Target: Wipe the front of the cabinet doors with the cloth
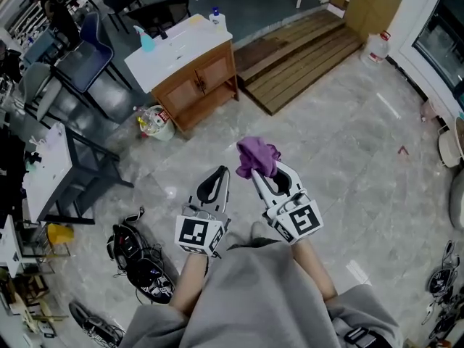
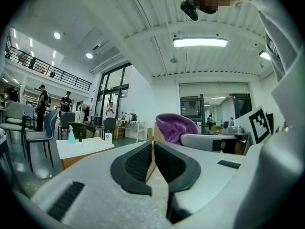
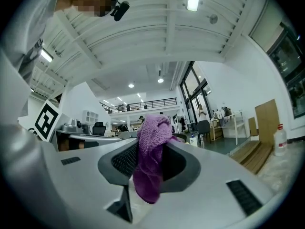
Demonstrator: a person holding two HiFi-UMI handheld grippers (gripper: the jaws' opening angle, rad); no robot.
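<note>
A purple cloth (image 1: 257, 157) is bunched at the tip of my right gripper (image 1: 265, 171), whose jaws are shut on it; in the right gripper view the cloth (image 3: 151, 156) hangs between the black pads. My left gripper (image 1: 214, 182) is held beside it, jaws shut with nothing between them (image 2: 153, 162). The wooden cabinet (image 1: 199, 83) with two brown doors and a white top stands far ahead to the left, well away from both grippers. From the left gripper view I see the cloth (image 2: 176, 126) to the right.
A blue spray bottle (image 1: 147, 41) and a white bottle (image 1: 216, 17) stand on the cabinet top. A bin (image 1: 156, 122) sits at its left foot. A wooden ramp (image 1: 301, 52) lies to its right. Desks and chairs (image 1: 78, 56) crowd the left; shoes (image 1: 141, 262) lie near my feet.
</note>
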